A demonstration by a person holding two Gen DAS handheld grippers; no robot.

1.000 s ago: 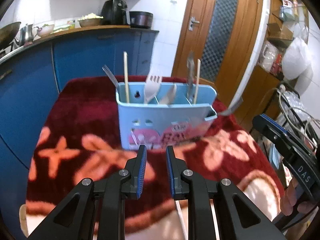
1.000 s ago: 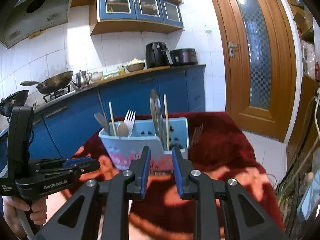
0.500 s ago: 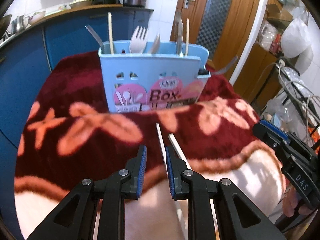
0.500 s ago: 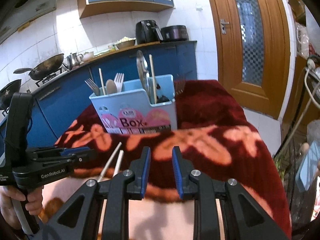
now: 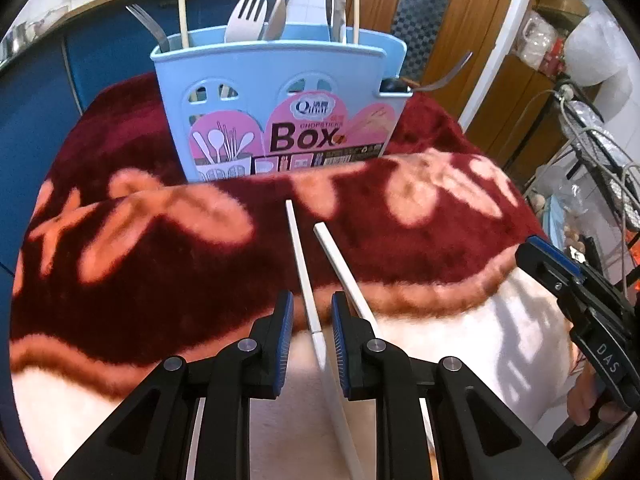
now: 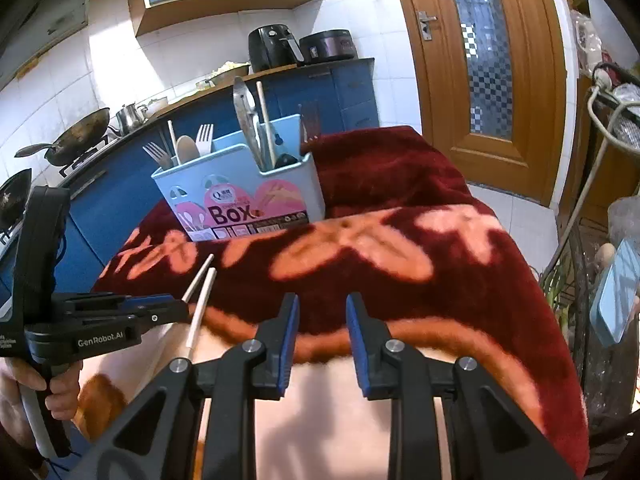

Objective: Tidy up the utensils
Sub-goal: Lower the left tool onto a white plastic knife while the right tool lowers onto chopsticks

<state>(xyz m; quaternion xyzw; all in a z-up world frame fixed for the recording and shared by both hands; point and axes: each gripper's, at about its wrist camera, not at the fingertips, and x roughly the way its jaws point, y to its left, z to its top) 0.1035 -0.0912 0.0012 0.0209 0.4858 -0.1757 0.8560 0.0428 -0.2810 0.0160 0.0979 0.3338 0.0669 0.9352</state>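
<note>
Two white chopsticks (image 5: 304,276) lie on the red flowered blanket (image 5: 160,248) in front of a light blue utensil box (image 5: 280,92). The box holds forks, a spoon, chopsticks and a metal utensil. My left gripper (image 5: 312,312) hovers over the chopsticks, open by a narrow gap. One chopstick runs between its fingers without the pads pressing it. The other chopstick (image 5: 344,276) passes behind the right finger. My right gripper (image 6: 322,312) hangs over the blanket's pale border, jaws opening, nothing between them. In the right wrist view the left gripper (image 6: 176,309) reaches the chopsticks (image 6: 202,292), with the box (image 6: 240,196) beyond.
A fork handle (image 5: 444,76) sticks out from the box's right side. Blue kitchen cabinets (image 6: 120,200) stand behind the table, with a wok (image 6: 76,136) on the stove. A wooden door (image 6: 488,80) is at the back right. A wire rack (image 5: 600,152) crowds the right edge.
Both grippers came down and tipped toward the blanket. The box drew closer and the two chopsticks came into view under my left gripper. The right jaws stand slightly wider.
</note>
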